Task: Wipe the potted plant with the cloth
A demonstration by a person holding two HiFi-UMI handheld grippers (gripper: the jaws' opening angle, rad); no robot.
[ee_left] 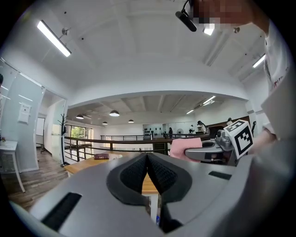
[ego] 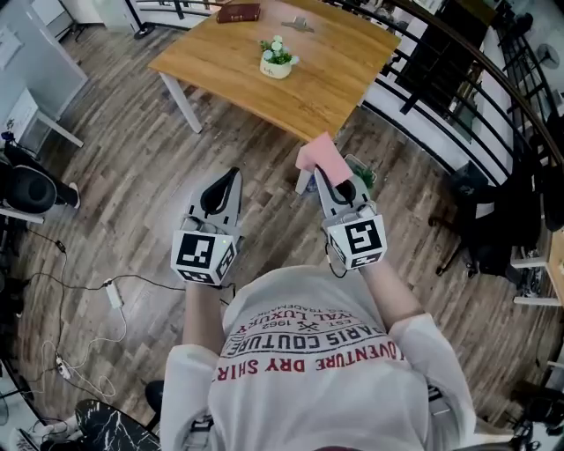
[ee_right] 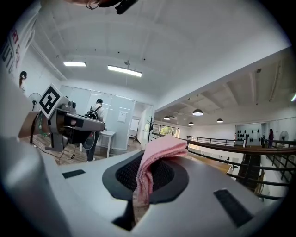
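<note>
Wooden tabletop on a plank floor, with three things resting on it.

The light wooden tabletop (ego: 335, 79) stands on white legs (ego: 181, 101) over the wood-plank floor (ego: 141, 176). A potted plant (ego: 277, 57) in a pale pot sits upright near the middle. Beyond the plant and to its left, at the far edge, lies a dark reddish-brown book (ego: 239, 13). Just beyond the plant and slightly to its right lies a small grey object (ego: 298, 24), too small to identify.

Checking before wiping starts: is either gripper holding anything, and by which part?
Right gripper: shut on the pink cloth, by its near end, the rest sticking out ahead. Left gripper: shut, empty.
</note>
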